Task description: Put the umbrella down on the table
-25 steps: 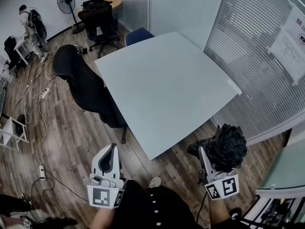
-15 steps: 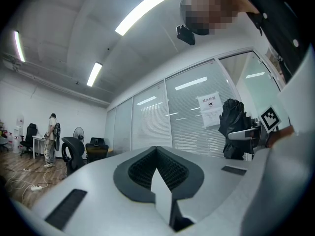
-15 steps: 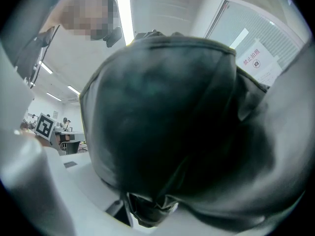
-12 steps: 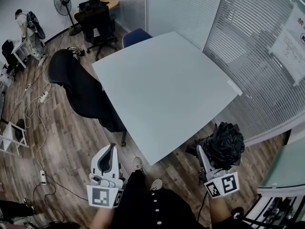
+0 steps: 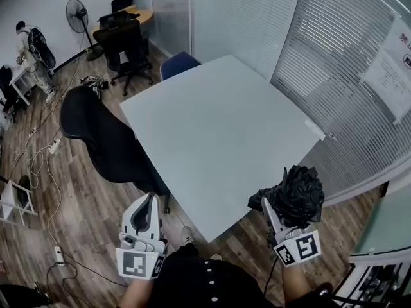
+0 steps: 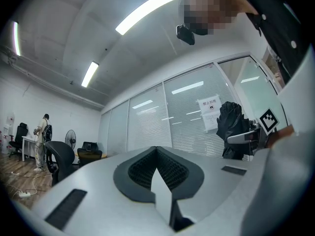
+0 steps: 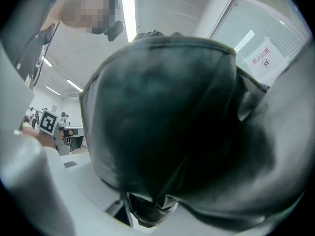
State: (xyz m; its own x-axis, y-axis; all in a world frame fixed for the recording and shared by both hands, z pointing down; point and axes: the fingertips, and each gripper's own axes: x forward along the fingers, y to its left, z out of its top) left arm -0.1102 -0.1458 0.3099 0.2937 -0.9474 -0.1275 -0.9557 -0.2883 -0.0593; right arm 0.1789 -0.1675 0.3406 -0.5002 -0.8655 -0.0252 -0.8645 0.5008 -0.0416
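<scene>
The black folded umbrella (image 5: 297, 194) is bunched upright in my right gripper (image 5: 280, 218), which is shut on it; it hangs over the near right corner of the pale table (image 5: 218, 127). In the right gripper view the umbrella's fabric (image 7: 167, 117) fills nearly everything and hides the jaw tips. My left gripper (image 5: 146, 213) is shut and holds nothing, over the floor just short of the table's near edge. In the left gripper view its ribbed pads (image 6: 170, 168) meet, and the umbrella (image 6: 230, 129) shows at the right.
A black office chair (image 5: 103, 140) stands at the table's left side and a blue chair (image 5: 176, 63) at its far side. Glass walls with blinds (image 5: 347, 76) run along the right. Cables (image 5: 38, 159) lie on the wood floor; a person (image 5: 29, 43) stands far left.
Both grippers have moved forward toward the table's near corner. The umbrella, earlier over the floor, now overlaps the table's edge. The jaws look the same.
</scene>
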